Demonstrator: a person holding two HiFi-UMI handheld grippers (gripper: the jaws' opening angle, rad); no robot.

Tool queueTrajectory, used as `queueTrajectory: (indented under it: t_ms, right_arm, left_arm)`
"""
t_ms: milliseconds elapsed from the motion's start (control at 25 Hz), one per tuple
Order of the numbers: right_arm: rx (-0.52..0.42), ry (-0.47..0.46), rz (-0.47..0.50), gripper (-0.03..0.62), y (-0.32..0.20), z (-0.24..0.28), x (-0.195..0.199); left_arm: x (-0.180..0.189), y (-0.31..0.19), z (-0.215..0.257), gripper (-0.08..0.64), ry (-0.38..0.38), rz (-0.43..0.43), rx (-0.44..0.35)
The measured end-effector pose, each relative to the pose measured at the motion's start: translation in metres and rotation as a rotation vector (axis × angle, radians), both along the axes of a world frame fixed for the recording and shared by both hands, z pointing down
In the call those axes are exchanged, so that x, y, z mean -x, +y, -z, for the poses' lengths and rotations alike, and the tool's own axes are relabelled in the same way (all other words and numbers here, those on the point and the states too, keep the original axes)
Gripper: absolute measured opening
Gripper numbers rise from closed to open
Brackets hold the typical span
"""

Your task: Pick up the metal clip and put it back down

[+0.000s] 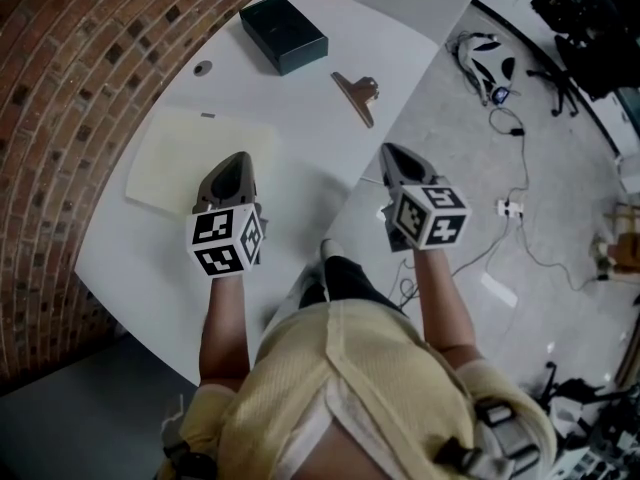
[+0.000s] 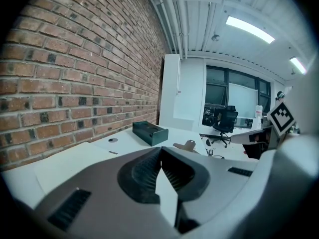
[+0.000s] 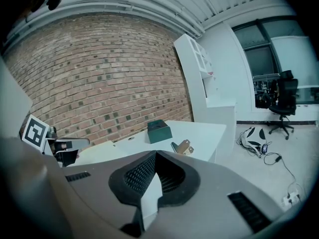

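The metal clip (image 1: 357,93) lies on the white table (image 1: 300,158) near its right edge, bronze with a long flat handle; it also shows as the clip (image 2: 186,146) and the clip (image 3: 181,147) in the gripper views. My left gripper (image 1: 236,160) hovers over the table's near part, jaws shut with nothing between them, well short of the clip. My right gripper (image 1: 392,154) hangs just off the table's right edge, below the clip, jaws shut and empty. The same left gripper (image 2: 160,151) and right gripper (image 3: 155,154) have tips that meet.
A dark green box (image 1: 283,32) sits at the far end of the table. A cream pad (image 1: 198,159) lies left of the left gripper. A small round grommet (image 1: 203,68) is in the tabletop. Brick wall on the left; cables (image 1: 500,78) on the floor to the right.
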State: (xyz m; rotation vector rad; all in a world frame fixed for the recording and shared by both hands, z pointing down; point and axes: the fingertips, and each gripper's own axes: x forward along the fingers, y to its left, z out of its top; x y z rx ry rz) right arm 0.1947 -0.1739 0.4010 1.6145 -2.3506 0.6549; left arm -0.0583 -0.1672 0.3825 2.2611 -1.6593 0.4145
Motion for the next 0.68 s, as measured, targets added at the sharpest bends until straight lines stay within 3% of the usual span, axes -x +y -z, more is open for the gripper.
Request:
queueTrajectory:
  t_ms: [680]
  right_arm:
    - [-0.013,0.006,0.009,0.003,0.0035,0.0058,-0.0043]
  left_arm:
    - [0.0053,0.0052,0.0036,0.005,0.013,0.013,-0.014]
